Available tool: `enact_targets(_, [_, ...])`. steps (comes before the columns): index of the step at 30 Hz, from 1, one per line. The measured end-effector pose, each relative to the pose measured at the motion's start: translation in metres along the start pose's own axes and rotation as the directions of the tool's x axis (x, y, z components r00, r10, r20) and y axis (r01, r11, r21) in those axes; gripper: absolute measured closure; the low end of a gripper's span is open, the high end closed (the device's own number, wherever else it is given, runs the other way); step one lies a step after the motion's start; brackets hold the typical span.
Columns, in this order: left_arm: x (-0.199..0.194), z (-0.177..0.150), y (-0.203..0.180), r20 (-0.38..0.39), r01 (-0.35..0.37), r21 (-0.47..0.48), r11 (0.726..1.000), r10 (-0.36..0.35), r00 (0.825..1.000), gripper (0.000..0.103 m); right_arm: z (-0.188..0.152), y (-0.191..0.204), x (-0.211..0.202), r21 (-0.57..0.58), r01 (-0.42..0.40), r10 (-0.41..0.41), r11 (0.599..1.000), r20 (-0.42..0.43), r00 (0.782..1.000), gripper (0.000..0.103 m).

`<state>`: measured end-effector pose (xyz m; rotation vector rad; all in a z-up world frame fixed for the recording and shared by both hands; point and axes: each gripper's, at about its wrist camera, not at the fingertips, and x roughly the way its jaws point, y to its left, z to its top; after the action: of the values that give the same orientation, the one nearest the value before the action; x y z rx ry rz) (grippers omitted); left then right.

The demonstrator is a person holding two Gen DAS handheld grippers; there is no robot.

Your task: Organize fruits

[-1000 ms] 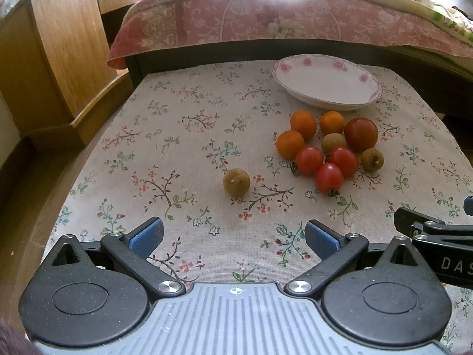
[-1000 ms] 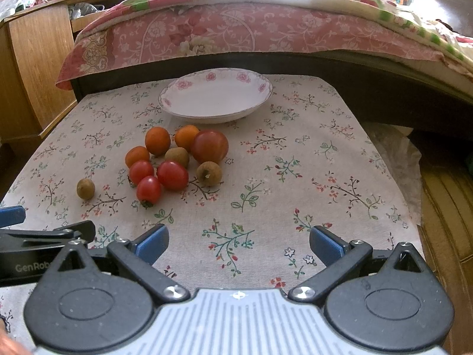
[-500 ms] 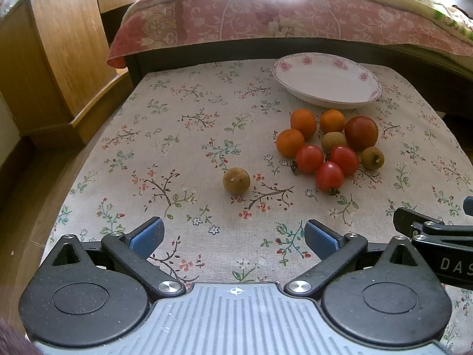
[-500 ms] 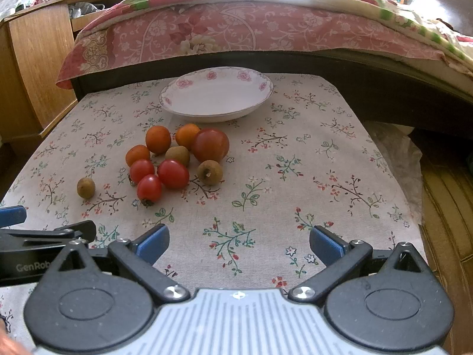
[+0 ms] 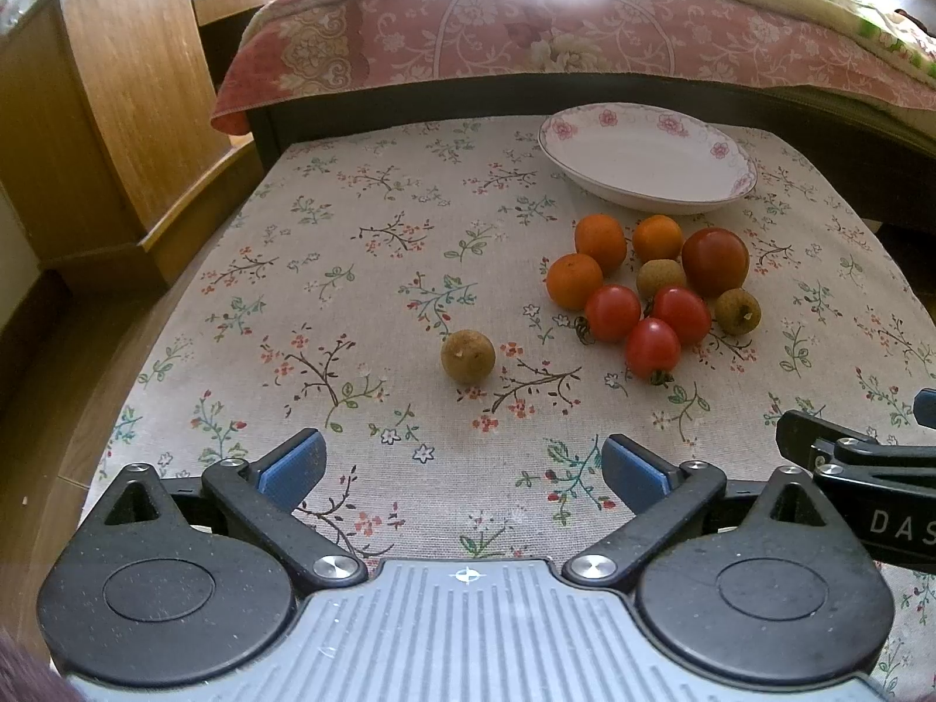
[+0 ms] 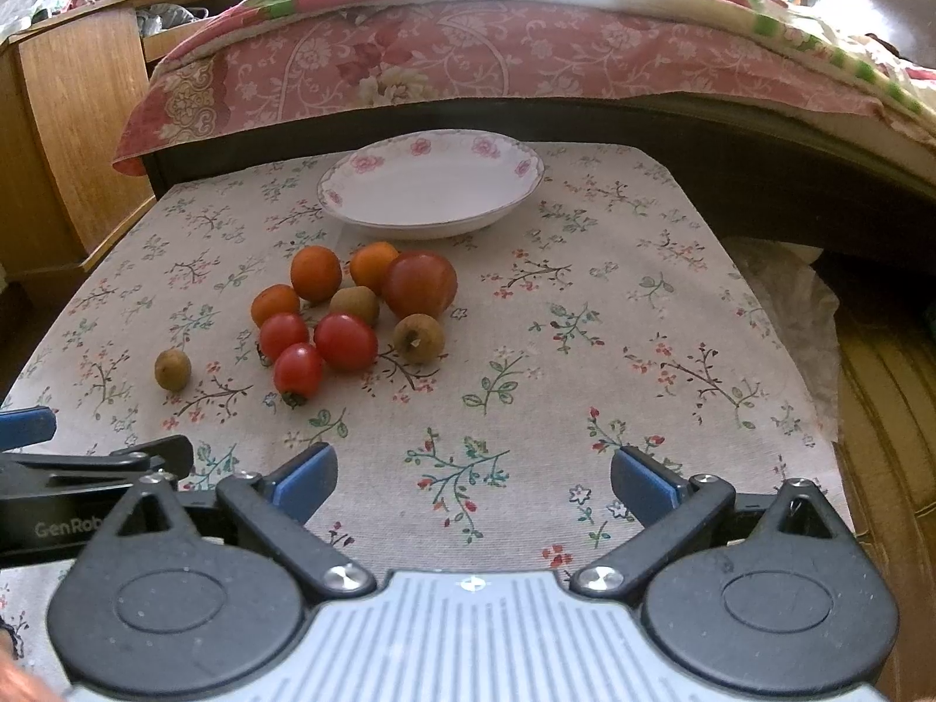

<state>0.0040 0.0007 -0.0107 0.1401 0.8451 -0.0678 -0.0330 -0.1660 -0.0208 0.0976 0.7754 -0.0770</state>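
A white plate with pink flowers (image 5: 646, 159) (image 6: 430, 184) sits empty at the far side of the flowered tablecloth. In front of it lies a cluster of fruit: three small oranges (image 5: 599, 241) (image 6: 316, 272), a large tomato (image 5: 715, 253) (image 6: 420, 284), three cherry tomatoes (image 5: 652, 348) (image 6: 345, 341) and two brown longans (image 5: 738, 311) (image 6: 418, 337). One more longan (image 5: 467, 356) (image 6: 172, 369) lies apart to the left. My left gripper (image 5: 465, 465) is open and empty, near the front edge, short of the lone longan. My right gripper (image 6: 474, 479) is open and empty too.
The bed with a pink flowered cover (image 6: 409, 64) runs along the table's far side. A wooden cabinet (image 5: 117, 99) stands at the left. Crumpled plastic (image 6: 784, 292) lies off the table's right edge. Each gripper's side shows in the other's view (image 5: 866, 468) (image 6: 88, 468).
Both views have shifted very slightly; the fruit and plate have not moved, and both grippers stay open.
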Motion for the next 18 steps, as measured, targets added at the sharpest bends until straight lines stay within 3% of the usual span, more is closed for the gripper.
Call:
enact_targets(13, [0.003, -0.002, 0.002, 0.009, -0.015, -0.002, 1.0, 0.015, 1.0, 0.003, 0.003, 0.005, 0.004, -0.036, -0.047, 0.047, 0.998, -0.001, 0.999, 0.008])
enact_targets(18, [0.004, 0.001, 0.007, 0.023, -0.027, 0.0, 1.0, 0.027, 0.999, 0.003, 0.009, 0.01, 0.005, -0.059, -0.103, 0.104, 0.993, 0.005, 0.995, 0.017])
